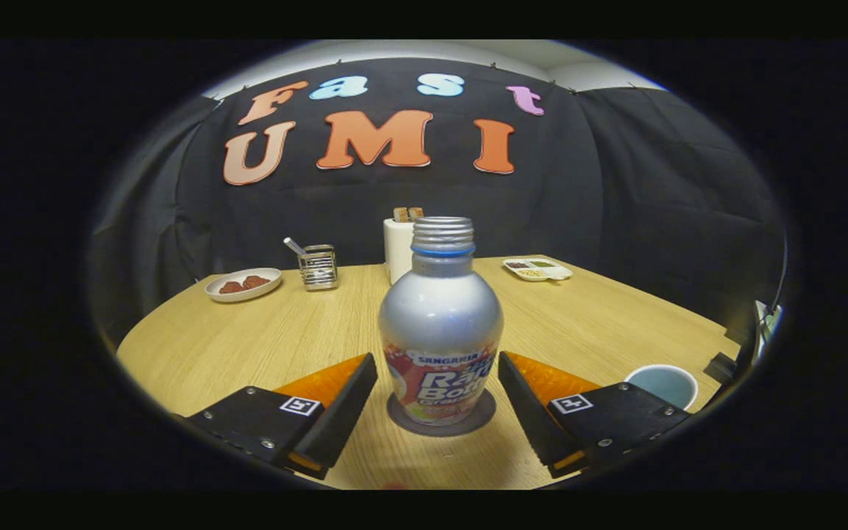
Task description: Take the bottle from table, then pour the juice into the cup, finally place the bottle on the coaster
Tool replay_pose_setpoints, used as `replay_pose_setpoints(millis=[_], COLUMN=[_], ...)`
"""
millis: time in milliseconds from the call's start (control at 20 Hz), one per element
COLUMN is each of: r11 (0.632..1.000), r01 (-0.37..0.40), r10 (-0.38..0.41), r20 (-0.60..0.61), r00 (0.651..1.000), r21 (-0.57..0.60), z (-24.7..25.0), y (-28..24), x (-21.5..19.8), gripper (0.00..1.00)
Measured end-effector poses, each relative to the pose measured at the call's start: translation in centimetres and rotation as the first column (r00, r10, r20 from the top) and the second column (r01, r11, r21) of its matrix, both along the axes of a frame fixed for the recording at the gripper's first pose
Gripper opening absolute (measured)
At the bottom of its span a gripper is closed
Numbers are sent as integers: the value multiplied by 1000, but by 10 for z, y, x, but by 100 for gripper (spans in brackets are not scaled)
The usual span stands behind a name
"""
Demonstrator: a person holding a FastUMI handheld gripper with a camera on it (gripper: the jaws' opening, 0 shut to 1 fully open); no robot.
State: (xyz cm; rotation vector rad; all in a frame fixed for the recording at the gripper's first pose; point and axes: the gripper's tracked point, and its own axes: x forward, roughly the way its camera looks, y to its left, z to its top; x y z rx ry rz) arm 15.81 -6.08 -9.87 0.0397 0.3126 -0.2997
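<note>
The wooden table (pixel 247 338) spreads wide and bare on both sides of the fingers, reaching back to the black cloth wall (pixel 652 191); its near rim curves away on the left and drops off on the right. The bottle (pixel 440 324) stands upright, uncapped, on the dark round coaster (pixel 468 423), between the two fingers with a gap on each side. The gripper (pixel 437 394) is spread open and touches nothing. Just beside the right finger, near the table's edge, sits the cup (pixel 663 384). Along the far side are a white holder (pixel 397 249) behind the bottle, a plate (pixel 243 284), a wire rack (pixel 318 266) and a small divided tray (pixel 538 269).
</note>
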Motion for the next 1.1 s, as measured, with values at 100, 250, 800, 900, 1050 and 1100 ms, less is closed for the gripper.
replay_pose_setpoints(millis=[100, 250, 800, 900, 1050, 1100], r11=[1000, 997, 955, 955, 960, 961], r01=[-21, -81, -289, -290, -270, -266], r10=[21, 80, 295, 297, 279, 276], r20=[5, 75, 210, 205, 177, 175], r00=[1000, 994, 932, 933, 944, 945], r21=[13, 8, -62, -63, -72, -77], z=[7, 33, 90, 88, 81, 82], y=[11, 37, 142, 144, 139, 138], x=[-14, -43, -119, -124, -126, -126], gripper=[98, 98, 97, 97, 97, 97])
